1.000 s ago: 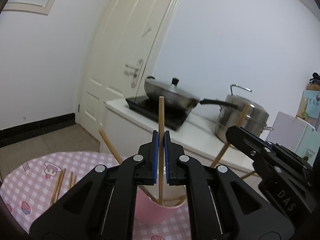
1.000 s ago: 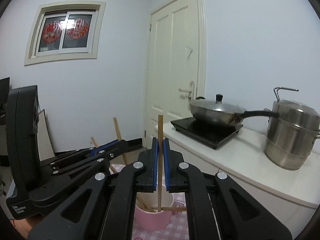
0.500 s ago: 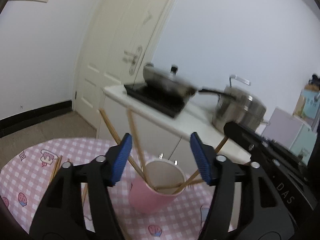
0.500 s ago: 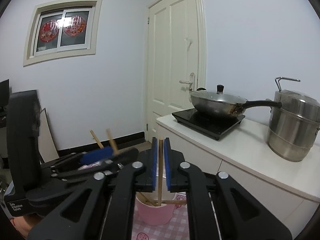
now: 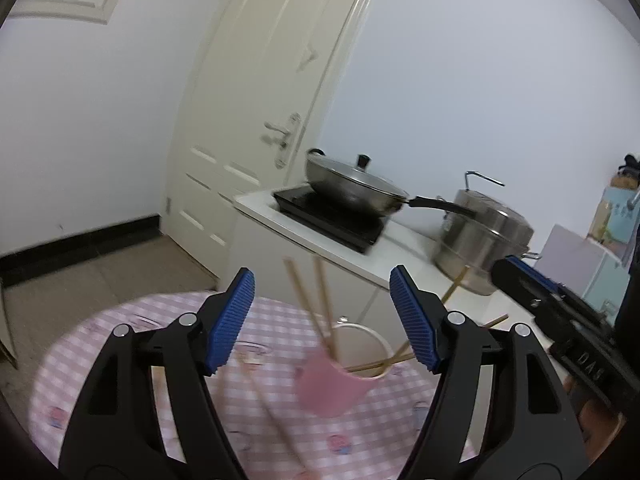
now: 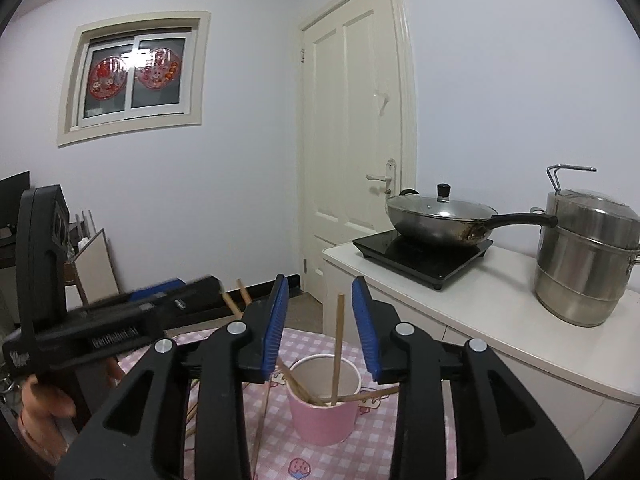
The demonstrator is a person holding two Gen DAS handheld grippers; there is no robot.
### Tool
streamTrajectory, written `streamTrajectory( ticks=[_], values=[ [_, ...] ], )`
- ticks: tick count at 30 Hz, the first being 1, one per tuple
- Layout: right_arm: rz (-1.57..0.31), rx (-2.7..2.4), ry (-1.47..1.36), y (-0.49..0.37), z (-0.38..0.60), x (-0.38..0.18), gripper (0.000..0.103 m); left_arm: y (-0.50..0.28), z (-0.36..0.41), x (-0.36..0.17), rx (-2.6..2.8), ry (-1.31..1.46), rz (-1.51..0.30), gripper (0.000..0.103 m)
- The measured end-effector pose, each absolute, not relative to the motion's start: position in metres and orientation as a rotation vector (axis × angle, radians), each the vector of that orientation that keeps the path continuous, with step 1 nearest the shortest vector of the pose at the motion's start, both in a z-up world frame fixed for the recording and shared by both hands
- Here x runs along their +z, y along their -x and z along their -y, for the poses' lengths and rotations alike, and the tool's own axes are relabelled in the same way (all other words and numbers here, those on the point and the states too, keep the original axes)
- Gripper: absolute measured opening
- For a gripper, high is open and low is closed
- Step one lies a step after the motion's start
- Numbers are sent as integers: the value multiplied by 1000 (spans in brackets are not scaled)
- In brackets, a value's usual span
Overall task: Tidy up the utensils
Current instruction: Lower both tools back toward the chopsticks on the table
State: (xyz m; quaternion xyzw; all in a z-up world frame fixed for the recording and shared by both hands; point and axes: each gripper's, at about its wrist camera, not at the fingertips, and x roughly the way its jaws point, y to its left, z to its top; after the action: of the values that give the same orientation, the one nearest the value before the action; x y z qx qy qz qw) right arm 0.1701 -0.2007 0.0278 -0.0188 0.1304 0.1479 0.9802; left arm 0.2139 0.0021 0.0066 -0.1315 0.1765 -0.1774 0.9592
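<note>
A lidded wok [image 6: 438, 220] sits on a black cooktop [image 6: 424, 258] beside a steel steamer pot [image 6: 586, 258] on a white counter [image 6: 500, 304], near a closed door [image 6: 352, 140] and window [image 6: 134, 74]

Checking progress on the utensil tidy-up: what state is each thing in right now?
left gripper: jaws opening, nothing between them
right gripper: jaws opening, chopstick between, untouched
pink cup: upright, holding chopsticks
wok: lidded, on cooktop
door: closed

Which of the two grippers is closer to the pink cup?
Right, by a little. The right gripper hangs just above the pink cup, jaws opening around an upright chopstick without touching it. The left gripper, opening empty, sits further back.
</note>
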Motion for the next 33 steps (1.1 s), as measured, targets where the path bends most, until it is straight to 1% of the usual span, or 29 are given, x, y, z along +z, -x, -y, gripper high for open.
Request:
streamTrajectory(
  ticks=[5,6,7,11,17,20,23,24,25,27,30,32,33],
  values=[
    [-264,341,71,-152,191,28,31,-195,-41,10,-293,203,-364,70],
    [-267,356,81,-148,188,26,31,-194,-48,9,-282,196,-374,73],
    [-271,368,88,-145,184,24,31,-193,-57,5,-275,190,-399,77],
    [-319,436,115,-140,169,7,31,-195,-79,-20,-260,188,-507,78],
    [-454,480,161,-149,146,-42,31,-201,-77,-65,-278,112,-633,77],
    [-536,483,180,-159,136,-69,31,-213,-66,-86,-321,107,-719,77],
    [-617,467,209,-169,129,-95,31,-225,-47,-111,-323,44,-826,77],
    [-650,462,212,-173,127,-105,31,-229,-39,-117,-330,20,-857,74],
    [-676,459,213,-176,126,-111,31,-232,-33,-122,-338,4,-878,68],
    [-752,466,202,-188,125,-129,31,-236,-22,-136,-333,-36,-930,63],
    [-838,470,156,-199,128,-153,31,-244,-19,-147,-303,-52,-953,62],
    [-869,471,138,-205,130,-162,31,-249,-16,-153,-279,-69,-966,58],
    [-876,471,136,-205,130,-165,31,-254,-15,-156,-274,-74,-982,53]
  ],
)
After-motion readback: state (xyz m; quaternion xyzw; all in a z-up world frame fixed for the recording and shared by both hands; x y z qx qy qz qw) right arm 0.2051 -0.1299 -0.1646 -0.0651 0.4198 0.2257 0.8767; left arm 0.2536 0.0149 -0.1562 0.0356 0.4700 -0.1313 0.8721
